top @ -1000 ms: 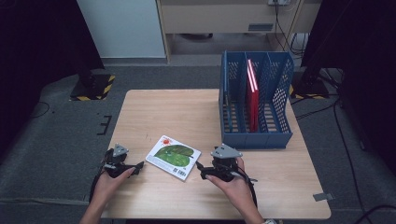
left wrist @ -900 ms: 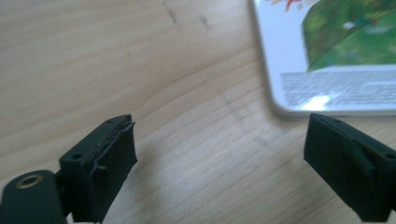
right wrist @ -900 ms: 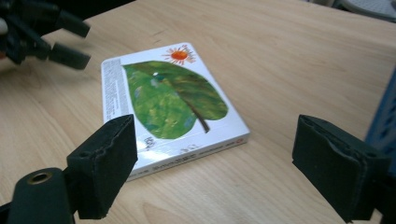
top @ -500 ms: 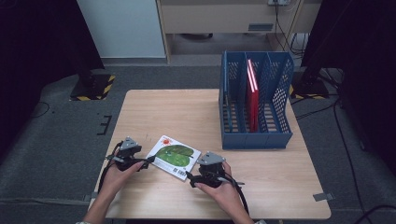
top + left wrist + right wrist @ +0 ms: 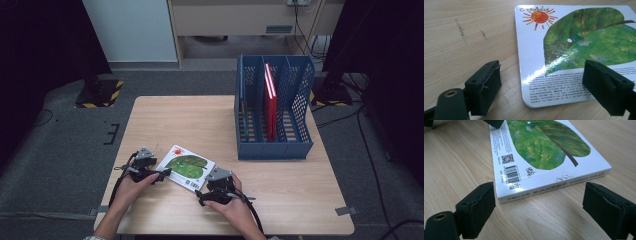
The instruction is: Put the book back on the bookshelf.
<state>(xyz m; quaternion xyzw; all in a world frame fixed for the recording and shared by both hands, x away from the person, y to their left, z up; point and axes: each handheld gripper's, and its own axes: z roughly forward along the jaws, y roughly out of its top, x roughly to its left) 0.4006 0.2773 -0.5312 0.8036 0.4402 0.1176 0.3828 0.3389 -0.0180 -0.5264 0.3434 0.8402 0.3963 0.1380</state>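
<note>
Picture book (image 5: 187, 167) lies flat near the front edge of the wooden counter (image 5: 200, 120), back cover up: green leaf, orange sun, barcode. Left tool (image 5: 161, 175) sits at the book's left end, jaws spread wide; in the left gripper view (image 5: 541, 92) one jaw is on bare wood beside the book, the other over the text corner of the cover (image 5: 574, 50), nothing clamped. Right tool (image 5: 202, 196) is at the book's near corner by the barcode, jaws also wide apart; in the right gripper view (image 5: 539, 212) the spine (image 5: 554, 187) faces the camera between the jaws, no contact visible. A hand holds each tool, left hand (image 5: 131, 184), right hand (image 5: 231, 206). Blue mesh file rack (image 5: 274, 112) stands at the back right of the counter, well apart from the book, with a red book (image 5: 270, 102) upright in a middle slot.
</note>
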